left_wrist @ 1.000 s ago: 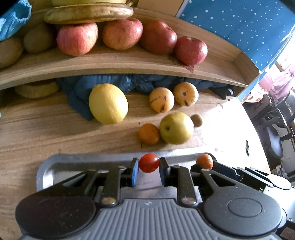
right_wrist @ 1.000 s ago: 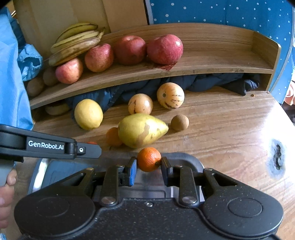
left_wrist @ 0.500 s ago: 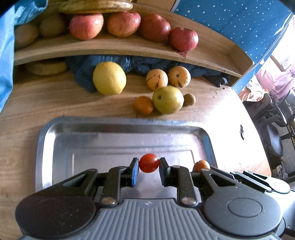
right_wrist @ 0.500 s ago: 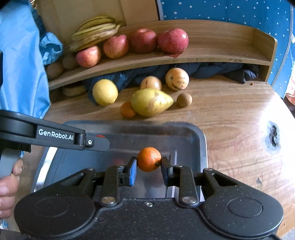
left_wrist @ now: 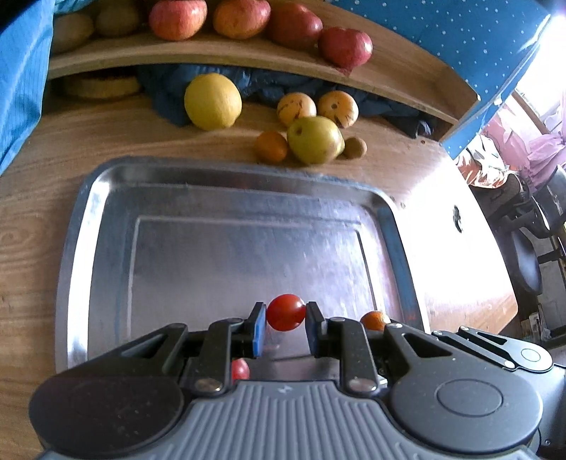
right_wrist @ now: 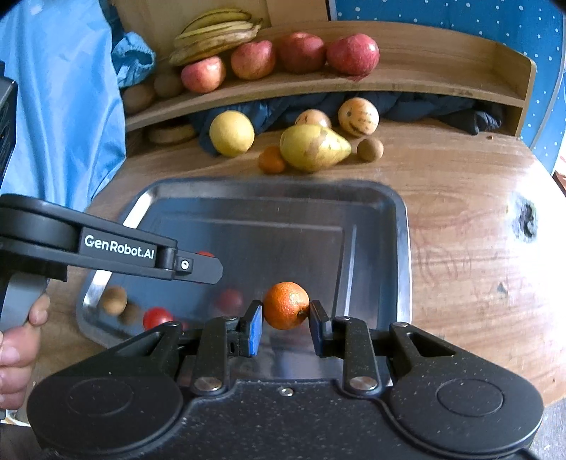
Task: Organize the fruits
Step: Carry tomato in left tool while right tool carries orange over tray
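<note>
My left gripper (left_wrist: 286, 327) is shut on a small red tomato (left_wrist: 286, 312), held over the near part of a steel tray (left_wrist: 106, 198). My right gripper (right_wrist: 286, 327) is shut on a small orange (right_wrist: 286, 310) above the same tray (right_wrist: 401, 247), to the right of the left gripper's arm (right_wrist: 116, 251). In the tray lie another tomato (right_wrist: 157, 317) and a brown kiwi (right_wrist: 113, 300) at its near left corner. Beyond the tray sit a lemon (left_wrist: 213, 101), a second small orange (left_wrist: 271, 146), a pear (left_wrist: 315, 139) and a small kiwi (left_wrist: 354, 147).
A curved wooden shelf (right_wrist: 424, 83) at the back carries red apples (right_wrist: 352, 53), bananas (right_wrist: 215, 33) and kiwis. Dark blue cloth (right_wrist: 424, 106) lies under it with two striped yellow fruits (right_wrist: 358, 116). A hand (right_wrist: 17, 339) and blue garment (right_wrist: 63, 106) are on the left. The table edge curves at right.
Both grippers have drawn back toward me from the loose fruit, carrying the tomato and the orange. The tray now fills the middle of both views, and the fruits in its near corner show.
</note>
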